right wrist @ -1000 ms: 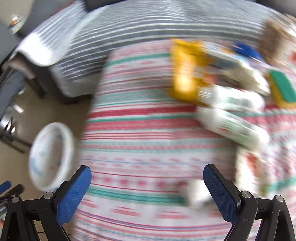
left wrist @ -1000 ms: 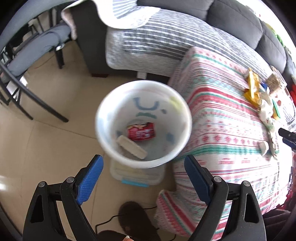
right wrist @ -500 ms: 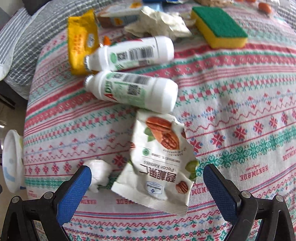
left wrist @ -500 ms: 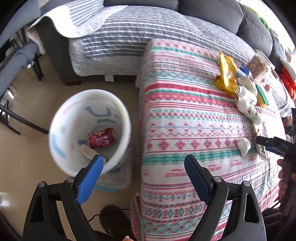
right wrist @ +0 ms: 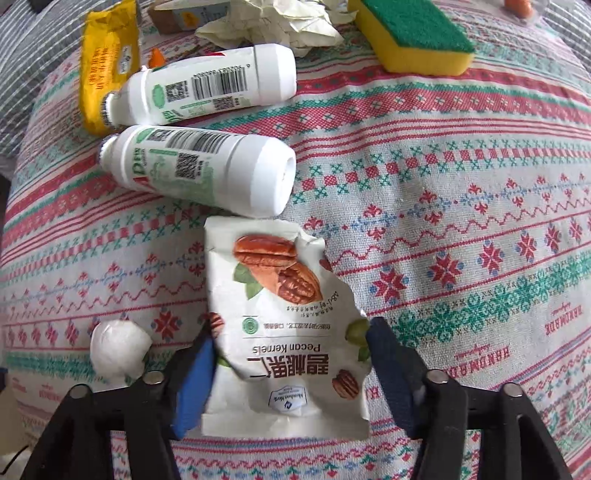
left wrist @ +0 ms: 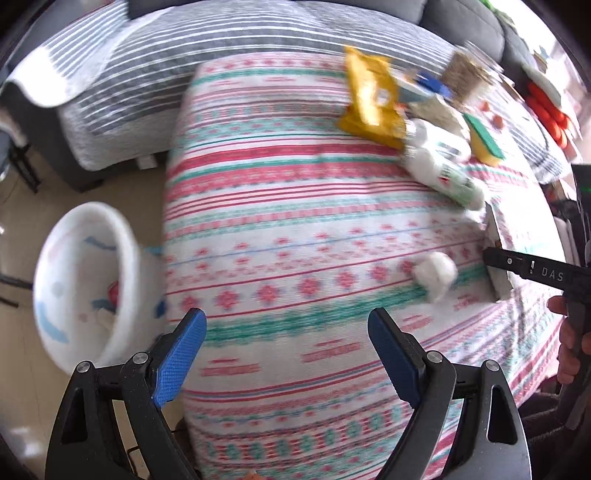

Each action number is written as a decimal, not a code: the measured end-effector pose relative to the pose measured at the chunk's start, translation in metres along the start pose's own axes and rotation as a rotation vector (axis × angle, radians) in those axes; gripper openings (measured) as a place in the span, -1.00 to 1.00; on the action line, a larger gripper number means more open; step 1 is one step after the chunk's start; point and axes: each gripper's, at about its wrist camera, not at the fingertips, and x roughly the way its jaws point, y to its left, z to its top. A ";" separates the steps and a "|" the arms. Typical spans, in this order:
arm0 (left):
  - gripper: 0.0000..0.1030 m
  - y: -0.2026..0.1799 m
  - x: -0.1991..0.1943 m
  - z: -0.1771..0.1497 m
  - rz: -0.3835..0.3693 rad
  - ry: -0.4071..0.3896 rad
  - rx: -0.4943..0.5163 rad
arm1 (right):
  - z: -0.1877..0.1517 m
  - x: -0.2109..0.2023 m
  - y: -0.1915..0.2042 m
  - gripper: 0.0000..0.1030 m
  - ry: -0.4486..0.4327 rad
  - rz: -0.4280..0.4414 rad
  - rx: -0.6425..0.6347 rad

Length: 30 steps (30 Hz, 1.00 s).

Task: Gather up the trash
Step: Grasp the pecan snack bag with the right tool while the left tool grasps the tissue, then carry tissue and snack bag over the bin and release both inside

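right wrist view: right claw just been closing on the pecan bag; bottles at eleven o'clock remain. left claw gaping, bin barely filled.

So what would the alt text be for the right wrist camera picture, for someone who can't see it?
The right gripper, seen from above, has just been closing around a torn white pecan kernels packet lying on a patterned tablecloth, its blue fingers at the packet's edges. Beyond lie two white bottles on their sides, a yellow wrapper, crumpled paper, a sponge and a white wad.
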 end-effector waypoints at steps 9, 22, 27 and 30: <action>0.76 -0.068 0.014 0.012 -0.104 0.020 0.064 | -0.011 -0.036 -0.049 -0.20 -0.027 0.060 0.005; -0.23 -0.114 0.046 0.022 -0.146 0.064 0.089 | -0.032 -0.060 -0.116 -0.67 -0.035 0.156 0.066; -0.64 -0.113 0.046 0.027 -0.138 0.041 0.070 | -0.034 -0.058 -0.124 -0.68 -0.025 0.182 0.091; -0.67 -0.109 0.038 0.026 -0.142 0.016 0.071 | -0.033 -0.060 -0.125 -0.71 -0.030 0.192 0.097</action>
